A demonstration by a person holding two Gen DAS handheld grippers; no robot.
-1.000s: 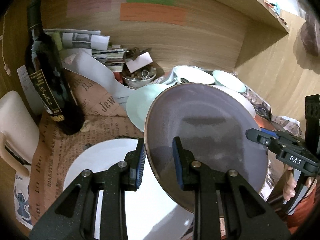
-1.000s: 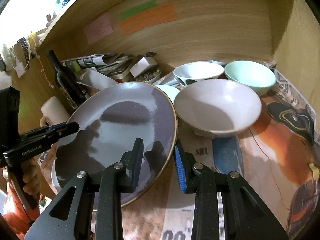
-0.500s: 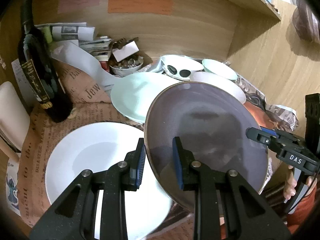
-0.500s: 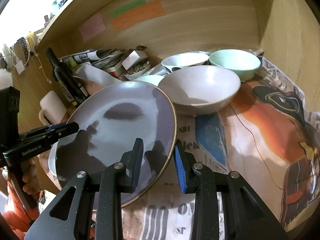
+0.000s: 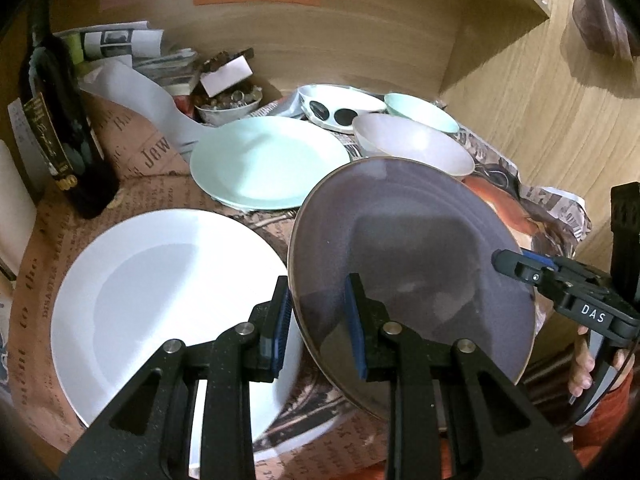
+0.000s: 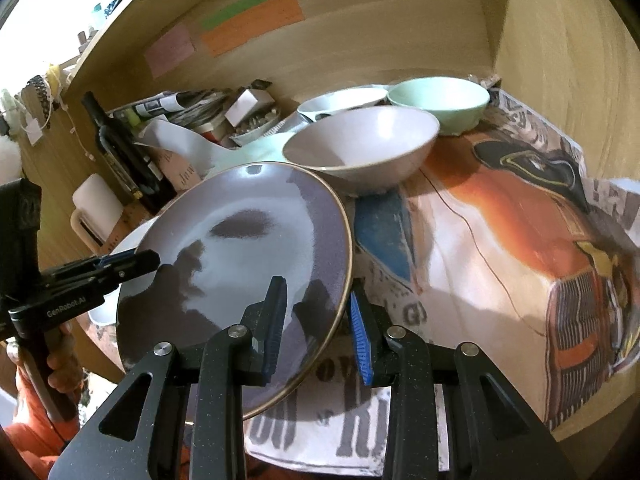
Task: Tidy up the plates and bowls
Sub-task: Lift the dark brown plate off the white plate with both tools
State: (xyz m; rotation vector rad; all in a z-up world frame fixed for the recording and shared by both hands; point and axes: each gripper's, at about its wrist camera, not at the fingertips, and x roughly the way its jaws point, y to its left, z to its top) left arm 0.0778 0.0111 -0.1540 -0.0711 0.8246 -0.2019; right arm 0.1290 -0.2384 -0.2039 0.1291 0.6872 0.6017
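A dark grey plate with a gold rim (image 5: 420,256) (image 6: 248,248) is held tilted above the table's front edge. My left gripper (image 5: 318,320) is shut on its left rim, my right gripper (image 6: 316,320) on its right rim. A large white plate (image 5: 160,280) lies flat at the front left, under the left gripper. A mint plate (image 5: 268,160) lies behind it. A white bowl (image 6: 360,148), a mint bowl (image 6: 440,102) and a shallow white dish (image 5: 340,106) stand at the back right.
A dark wine bottle (image 5: 60,136) stands at the left. Rolled papers and a small bowl of trinkets (image 5: 228,104) fill the back corner. Newspaper (image 6: 500,240) covers the table. Wooden walls close in behind and on the right.
Both grippers have drawn back toward the front with the grey plate. The white and mint plates are now uncovered and show more fully.
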